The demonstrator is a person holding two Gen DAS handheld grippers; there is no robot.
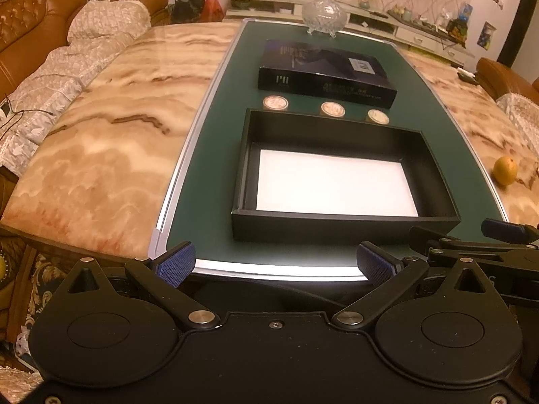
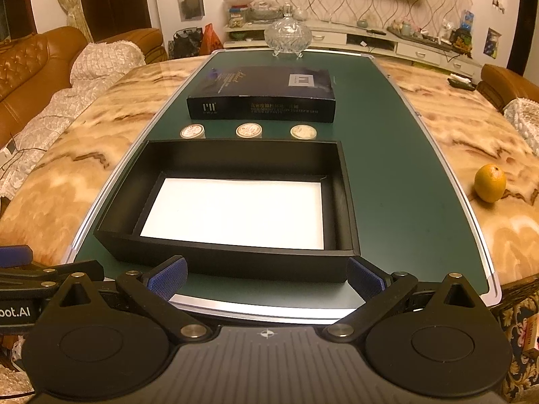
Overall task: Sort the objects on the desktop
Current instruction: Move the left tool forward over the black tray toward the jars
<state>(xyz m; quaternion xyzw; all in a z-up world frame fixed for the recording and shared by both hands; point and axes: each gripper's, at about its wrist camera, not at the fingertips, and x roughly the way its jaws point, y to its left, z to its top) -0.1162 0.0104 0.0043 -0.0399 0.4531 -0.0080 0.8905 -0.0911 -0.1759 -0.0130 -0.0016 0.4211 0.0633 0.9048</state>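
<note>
An open black box point(image 1: 434, 168) point(image 2: 343, 185) with a white bottom sits on the green mat point(image 1: 209, 155) point(image 2: 387, 155). Its dark lid point(image 1: 323, 72) point(image 2: 262, 97) lies flat behind it. Three small round tins stand in a row between them: left point(image 1: 275, 103) point(image 2: 192, 131), middle point(image 1: 333, 108) point(image 2: 249, 130), right point(image 1: 378, 116) point(image 2: 303, 132). My left gripper point(image 1: 276, 264) is open and empty at the mat's near edge. My right gripper point(image 2: 266, 277) is open and empty beside it, just before the box.
A lidded crystal bowl point(image 1: 324, 13) point(image 2: 287, 35) stands at the mat's far end. An orange point(image 1: 505, 170) point(image 2: 490, 182) lies on the marble table point(image 1: 101, 141) point(image 2: 454, 134) to the right. Sofas flank the table.
</note>
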